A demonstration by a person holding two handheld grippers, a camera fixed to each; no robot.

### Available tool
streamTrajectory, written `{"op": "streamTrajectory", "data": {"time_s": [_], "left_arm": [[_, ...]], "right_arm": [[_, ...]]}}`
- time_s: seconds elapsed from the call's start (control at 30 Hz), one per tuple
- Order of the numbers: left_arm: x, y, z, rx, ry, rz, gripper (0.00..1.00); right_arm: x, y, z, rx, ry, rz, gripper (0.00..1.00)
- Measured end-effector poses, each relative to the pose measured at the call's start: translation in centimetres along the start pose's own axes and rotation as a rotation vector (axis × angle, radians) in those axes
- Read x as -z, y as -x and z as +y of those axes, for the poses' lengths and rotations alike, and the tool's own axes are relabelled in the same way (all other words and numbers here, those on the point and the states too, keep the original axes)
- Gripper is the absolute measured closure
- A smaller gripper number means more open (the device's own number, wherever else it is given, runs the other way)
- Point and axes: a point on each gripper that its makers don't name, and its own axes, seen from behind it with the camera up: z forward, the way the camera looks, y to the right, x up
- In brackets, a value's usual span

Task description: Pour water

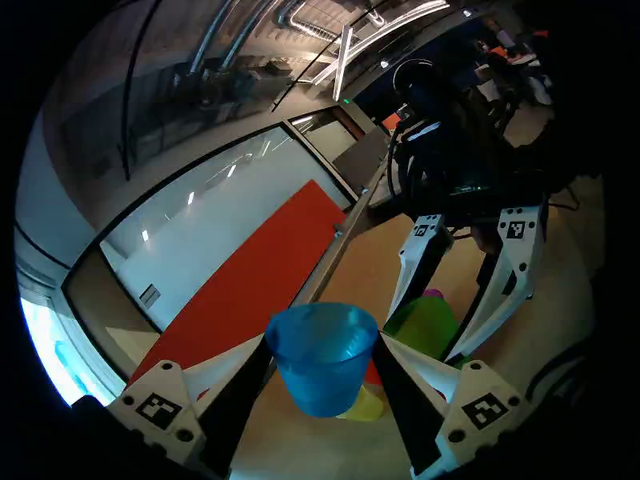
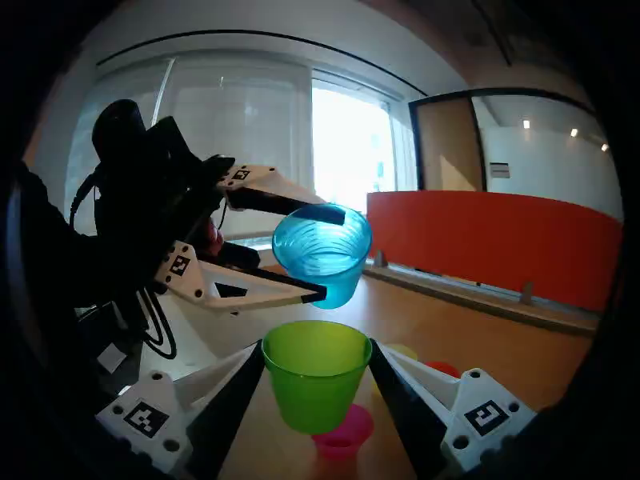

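Two cups are in play, and both are off the desk (image 2: 468,316). The right claw (image 2: 316,362) has its fingers pressed on either side of the green cup (image 2: 316,380), holding it upright with its mouth open to the ceiling. Above the green cup and a little beyond it, the left claw (image 2: 333,256) grips the blue cup (image 2: 324,254), one finger on each side. The blue cup is tipped over so that its mouth faces back toward the green cup. I cannot tell from here whether there is any water in either cup, and I see no stream between them.

The step in hand looks like the pour itself. To do it well, I'd say the blue cup's lower lip needs to sit squarely above the green cup's mouth. At present it seems to hang a touch past the far rim. The tilt wants to grow slowly, so the water runs in a thin line rather than a slop. The green cup should stay level and quiet underneath. Both cups look like smooth plastic that tapers downward, so a firm squeeze matters.

Below the green cup, a pink cup (image 2: 342,438) stands on the desk, with a yellow cup (image 2: 398,350) and a red one (image 2: 441,368) beside it. Any spill would land among them.
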Motion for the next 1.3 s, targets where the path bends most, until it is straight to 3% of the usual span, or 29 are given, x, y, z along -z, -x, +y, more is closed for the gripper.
{"op": "streamTrajectory", "data": {"time_s": [1.3], "left_arm": [[-1.1, -0.5, 0.6, -0.169, 0.016, -0.037, 0.15]], "right_arm": [[0.0, -0.3, 0.5, 0.001, 0.009, 0.01, 0.06]]}}
